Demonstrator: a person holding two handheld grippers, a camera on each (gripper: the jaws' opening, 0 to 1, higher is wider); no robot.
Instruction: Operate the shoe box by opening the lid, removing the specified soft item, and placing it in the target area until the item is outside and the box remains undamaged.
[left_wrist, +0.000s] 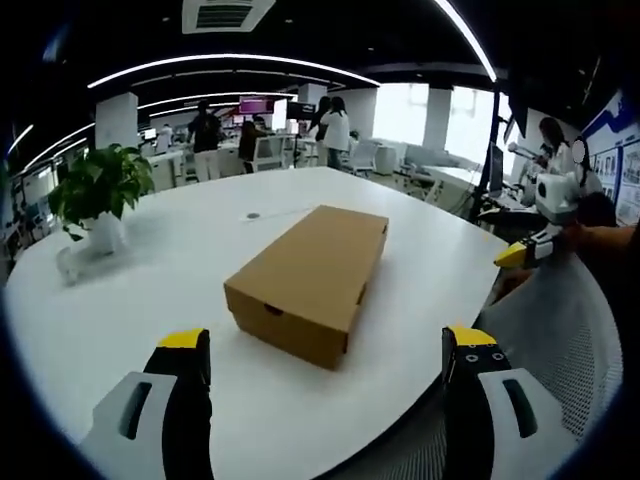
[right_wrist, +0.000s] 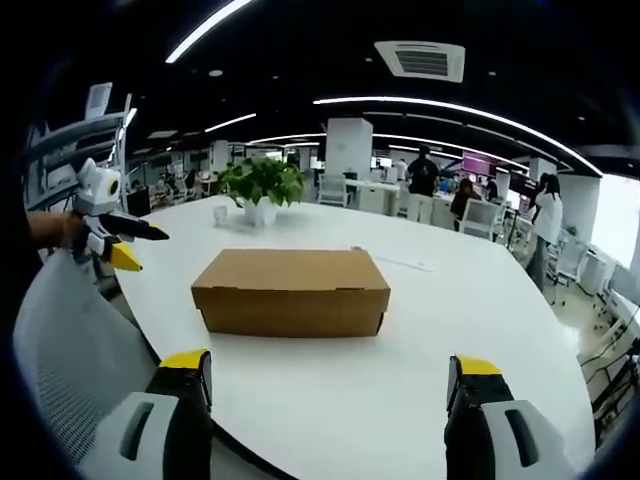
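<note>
The shoe box (left_wrist: 310, 280) (right_wrist: 291, 291) lay closed, lid down, near the middle of the white surface (left_wrist: 200, 230) (right_wrist: 440, 340). It sat ahead of both grippers, well apart from either pair of fingers, touched by neither. The left gripper (left_wrist: 328, 365) was spread wide and held nothing; it also appeared at the left edge of the right gripper view (right_wrist: 118, 247), off the surface's edge. The right gripper (right_wrist: 330, 385) was likewise wide and empty, seen at the right of the left gripper view (left_wrist: 530, 248). A potted plant (left_wrist: 98, 195) (right_wrist: 262, 190) stood on the surface beyond the box. A mesh chair back (left_wrist: 560, 330) (right_wrist: 70, 350) stood beside the surface. People stood in the office behind.
</note>
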